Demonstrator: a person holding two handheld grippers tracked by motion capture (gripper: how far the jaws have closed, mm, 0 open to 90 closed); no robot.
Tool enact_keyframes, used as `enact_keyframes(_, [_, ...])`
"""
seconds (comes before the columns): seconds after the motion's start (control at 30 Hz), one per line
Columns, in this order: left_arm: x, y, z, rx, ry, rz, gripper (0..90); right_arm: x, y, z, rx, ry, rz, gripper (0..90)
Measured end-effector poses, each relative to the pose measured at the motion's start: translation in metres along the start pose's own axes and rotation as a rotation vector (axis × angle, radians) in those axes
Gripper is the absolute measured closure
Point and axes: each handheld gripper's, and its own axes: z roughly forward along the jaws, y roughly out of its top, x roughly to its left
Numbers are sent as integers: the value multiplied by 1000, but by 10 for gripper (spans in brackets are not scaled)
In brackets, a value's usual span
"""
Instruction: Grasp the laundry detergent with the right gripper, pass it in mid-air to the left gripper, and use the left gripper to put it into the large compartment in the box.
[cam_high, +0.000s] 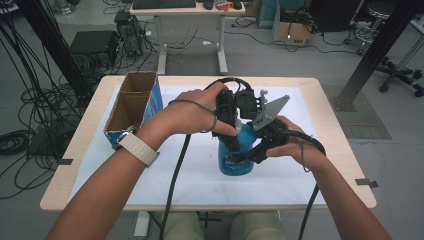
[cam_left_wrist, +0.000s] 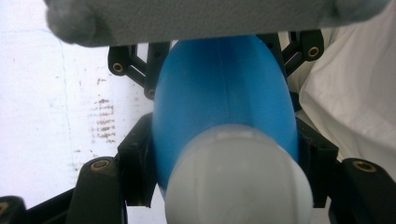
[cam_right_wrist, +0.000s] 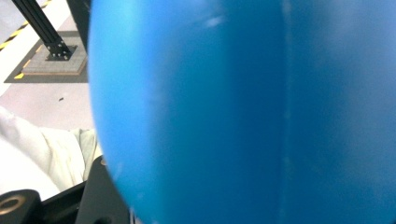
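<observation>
A blue bottle (cam_high: 235, 161) with a white cap (cam_left_wrist: 238, 179) stands upright at the middle of the table. My left gripper (cam_high: 230, 136) comes down from above, and its black jaws press the bottle's (cam_left_wrist: 224, 93) upper sides just below the cap. From the right, my right gripper (cam_high: 248, 154) closes on the bottle's body lower down. Its jaws show at the far end of the left gripper view (cam_left_wrist: 219, 60), one on each side of the bottle. In the right gripper view the blue bottle wall (cam_right_wrist: 233, 116) is very close, and one black finger (cam_right_wrist: 100, 196) touches its lower left.
An open cardboard box (cam_high: 132, 100) with a blue side stands at the table's left rear. A white sheet (cam_high: 150, 175) covers the wooden table top and has brown smudges (cam_left_wrist: 105, 121). Beyond the table are a desk (cam_high: 190, 15) and floor cables (cam_high: 30, 115).
</observation>
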Motion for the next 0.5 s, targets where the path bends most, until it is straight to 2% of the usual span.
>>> enact_keyframes(0.07, [0,1,-1,6,0,4,373,0,0,-1,-12,2,-4,421])
enact_keyframes(0.13, [0,2,-1,13,-1,0,373,2,-1,-1,-18,0,12,421])
enact_keyframes(0.2, [1,3,-1,21,-3,0,373,0,-1,-1,-26,2,0,420])
enact_keyframes(0.37, [3,6,1,38,-10,-1,373,0,-4,-1,-36,3,6,418])
enact_keyframes(0.4, [3,7,1,42,-15,-1,374,1,-5,-1,-37,1,18,415])
enact_keyframes(0.5, [4,7,3,59,-14,-6,374,-1,-9,-2,-65,14,5,356])
